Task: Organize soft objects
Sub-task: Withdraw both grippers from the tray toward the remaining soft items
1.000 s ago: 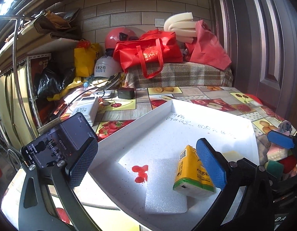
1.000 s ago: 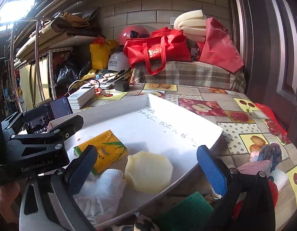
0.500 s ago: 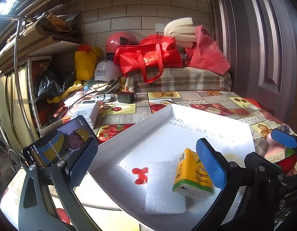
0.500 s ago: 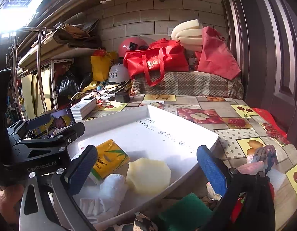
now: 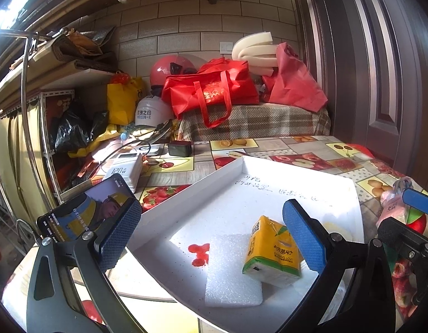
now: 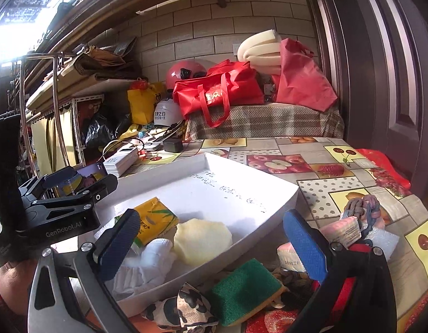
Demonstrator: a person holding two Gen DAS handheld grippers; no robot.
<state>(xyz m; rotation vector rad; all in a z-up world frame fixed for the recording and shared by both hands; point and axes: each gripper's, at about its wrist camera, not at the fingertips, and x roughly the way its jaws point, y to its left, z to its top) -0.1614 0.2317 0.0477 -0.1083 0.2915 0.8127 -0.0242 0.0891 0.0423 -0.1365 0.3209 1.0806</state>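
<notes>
In the left wrist view the left gripper [image 5: 214, 238] stood wide open and empty over the white tray [image 5: 269, 172], which held a yellow tissue pack [image 5: 272, 252] and foam sheet [image 5: 230, 272]; in the right wrist view the right gripper [image 6: 214, 244], likewise agape and empty, faced a green sponge [image 6: 244, 291], patterned cloth [image 6: 180, 310] and pink tissue pack [image 6: 338, 230] lying outside, so sorting appeared part done.

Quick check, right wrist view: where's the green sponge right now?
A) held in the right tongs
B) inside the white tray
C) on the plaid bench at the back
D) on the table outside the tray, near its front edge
D: the green sponge lies outside the white tray, just below its near wall, with the right tongs open and empty above it.
</notes>
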